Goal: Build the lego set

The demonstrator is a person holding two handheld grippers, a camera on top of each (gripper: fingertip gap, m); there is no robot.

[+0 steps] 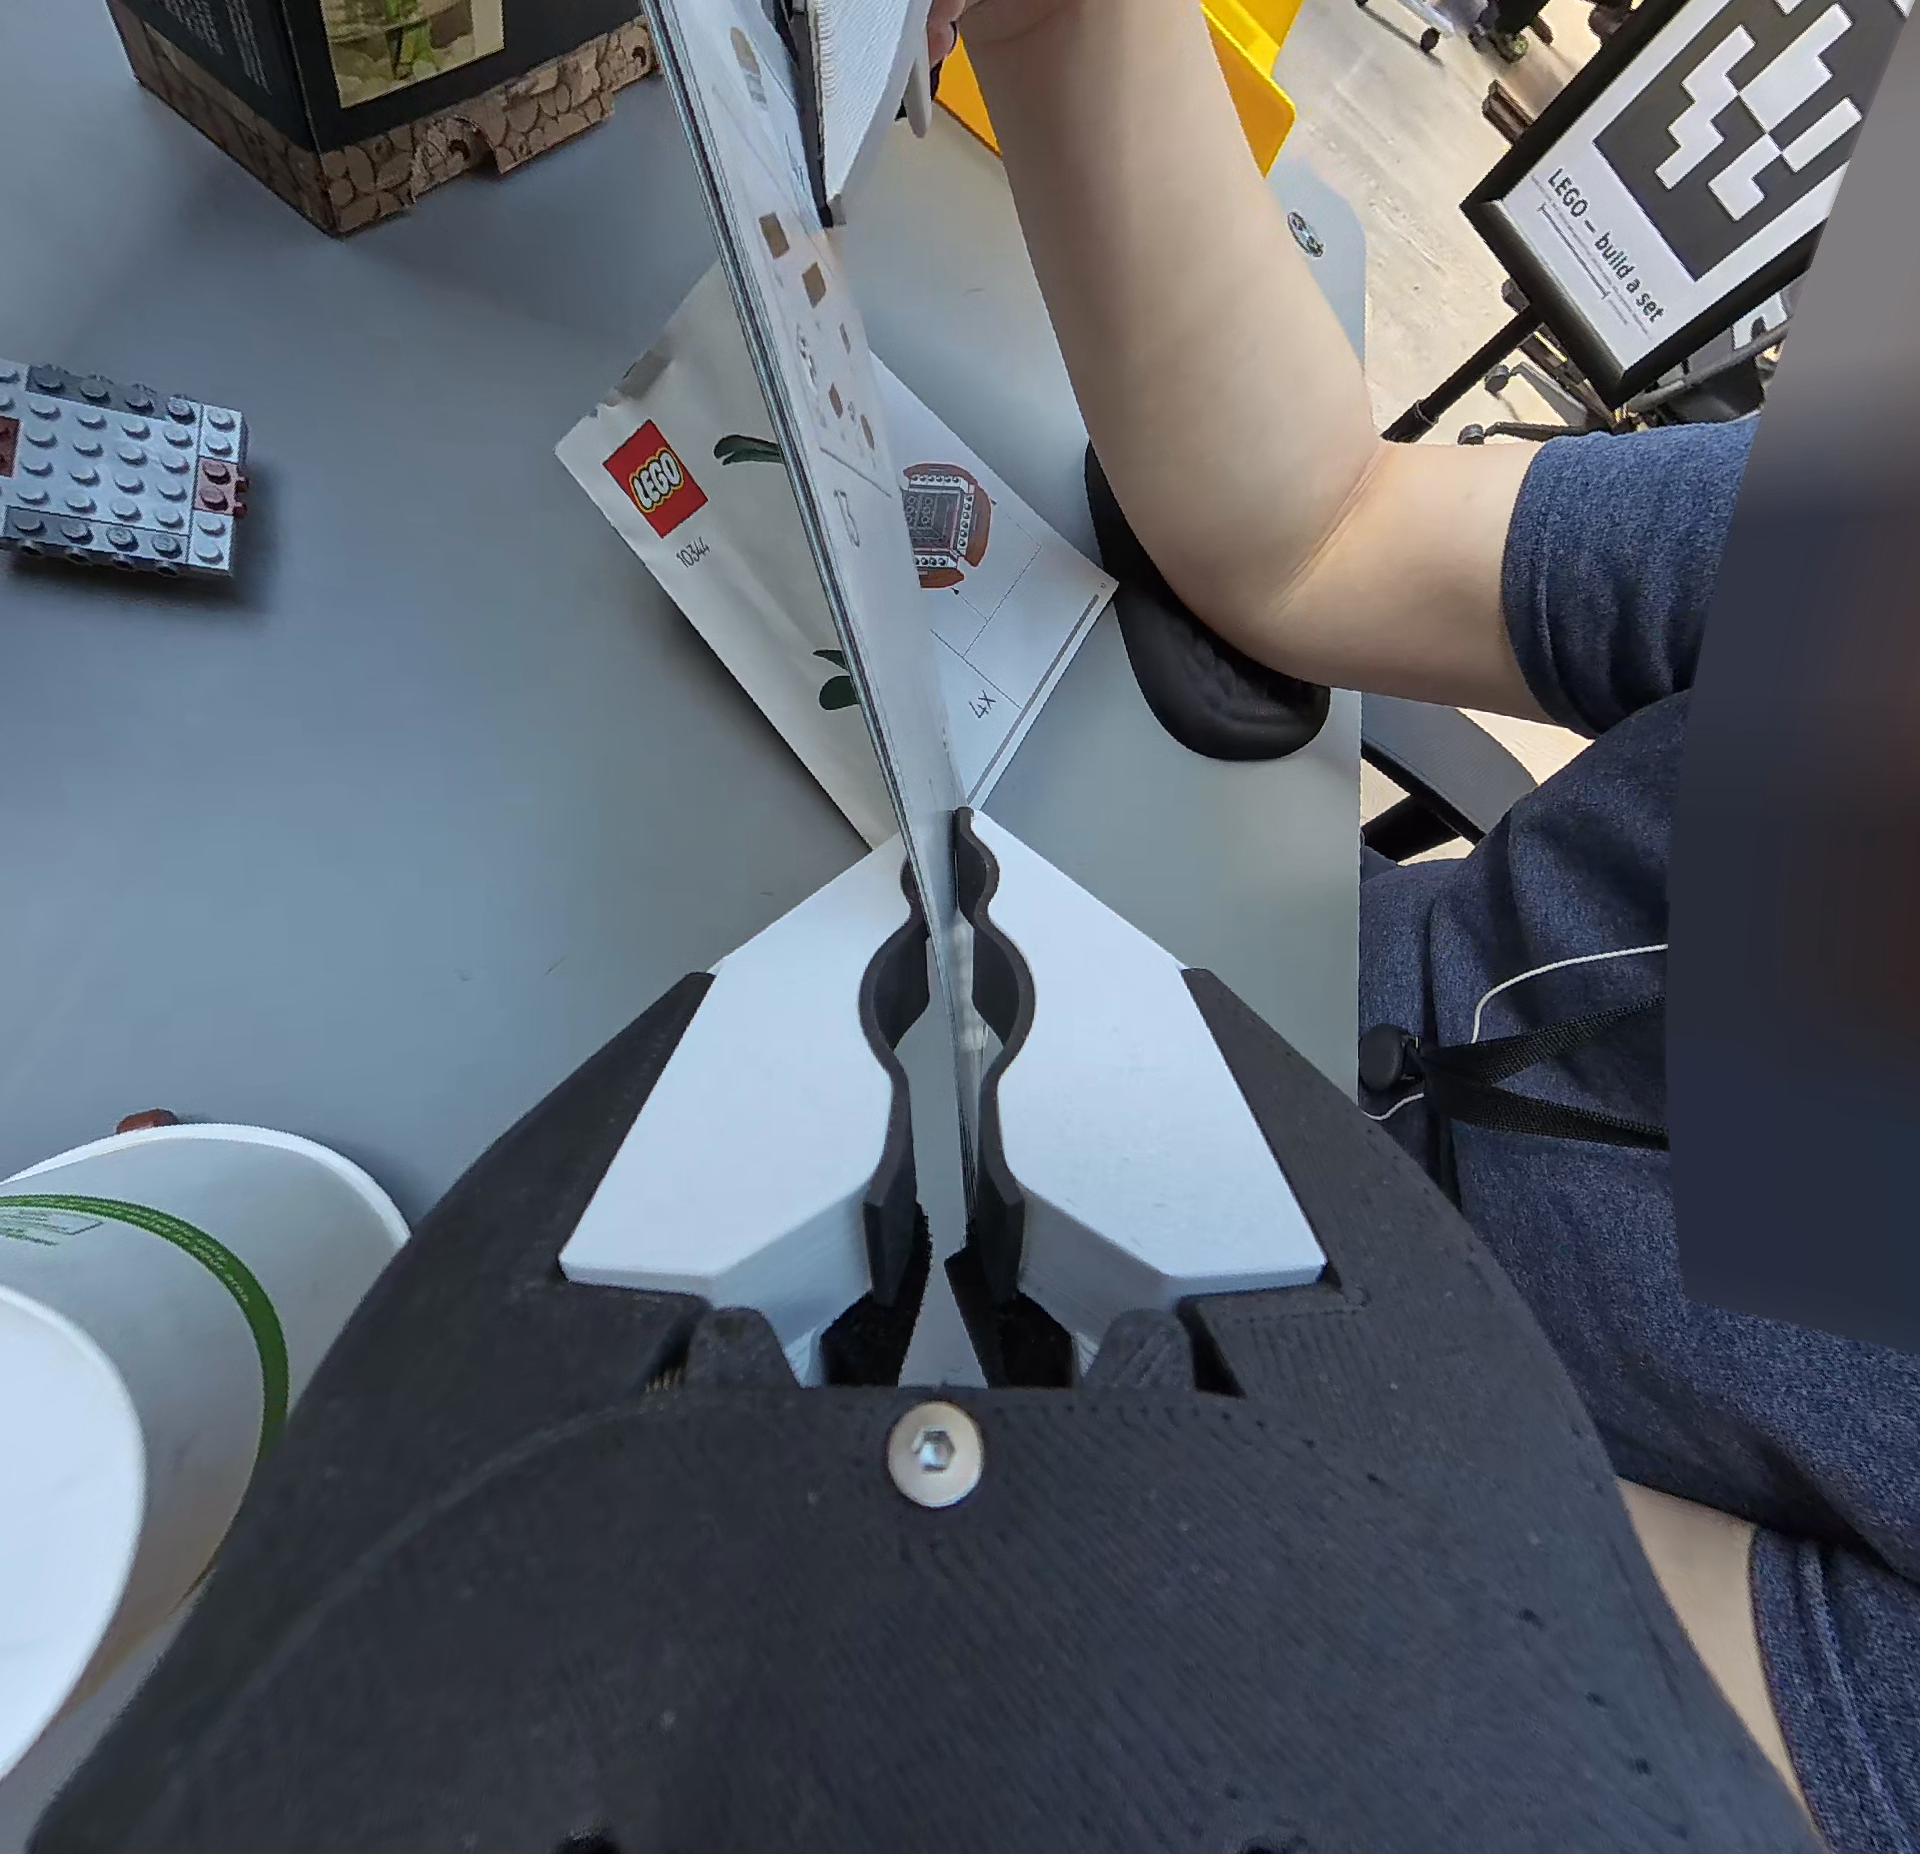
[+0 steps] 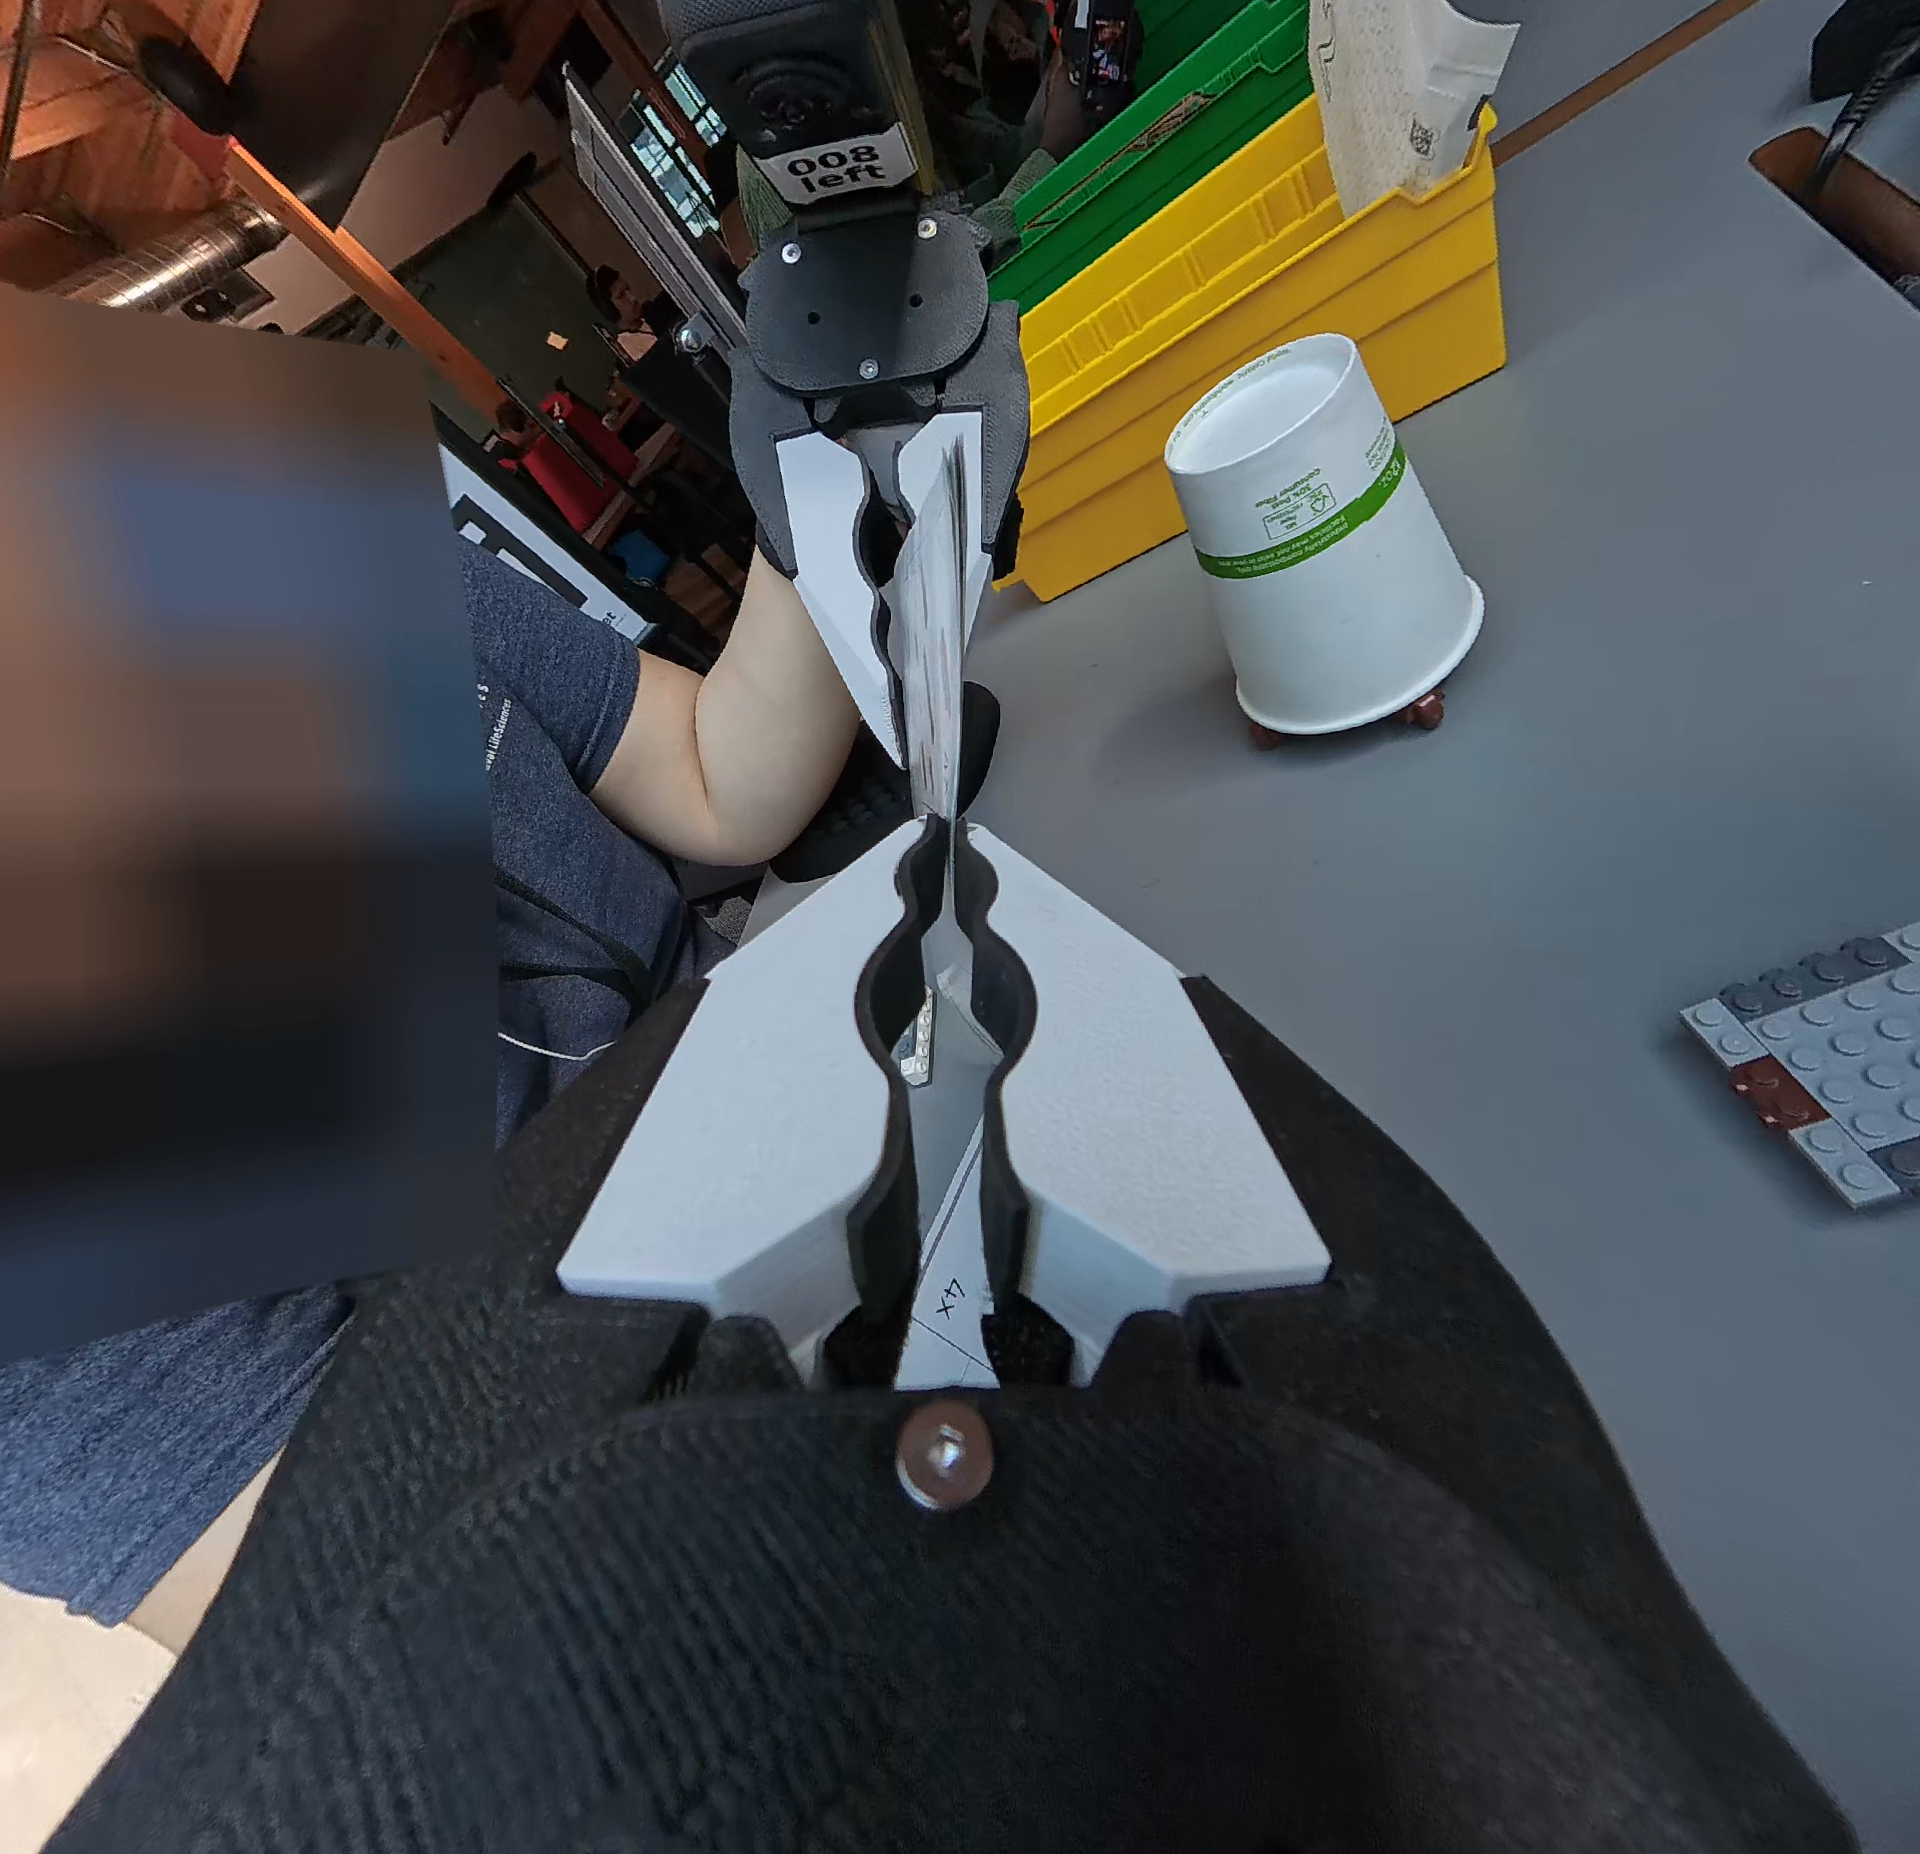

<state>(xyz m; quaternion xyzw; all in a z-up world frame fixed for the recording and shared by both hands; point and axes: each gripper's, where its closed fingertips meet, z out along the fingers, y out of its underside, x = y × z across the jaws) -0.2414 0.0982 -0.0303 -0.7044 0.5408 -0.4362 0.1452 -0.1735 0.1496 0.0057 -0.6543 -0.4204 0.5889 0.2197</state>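
The instruction booklet (image 1: 717, 547) lies open on the grey table. Several of its pages (image 1: 821, 370) stand up on edge, stretched between both grippers. My left gripper (image 1: 951, 838) is shut on the near edge of these pages. My right gripper (image 2: 940, 848) is shut on the other edge; its white finger (image 1: 862, 48) shows at the top of the left wrist view. The left gripper (image 2: 914, 724) faces it in the right wrist view, with the lifted pages (image 2: 935, 609) between them. A grey studded plate assembly (image 1: 114, 464) with dark red bits lies flat on the table; it also shows in the right wrist view (image 2: 1829, 1066).
The set's box (image 1: 343, 59) stands at the back. An upturned white paper cup (image 2: 1330, 537) covers brown pieces (image 2: 1429, 708). Yellow bin (image 2: 1299, 329) and green bin (image 2: 1164, 90) lie behind it. A black wrist rest (image 1: 1195, 661) under the person's arm lies at the table edge. About 10 cm separates my left fingertips from my right. The grey studded plate assembly (image 1: 114, 464) sits 20 cm or so from the ends of my right fingers. It turns up in the right wrist view (image 2: 1866, 1048) as well.
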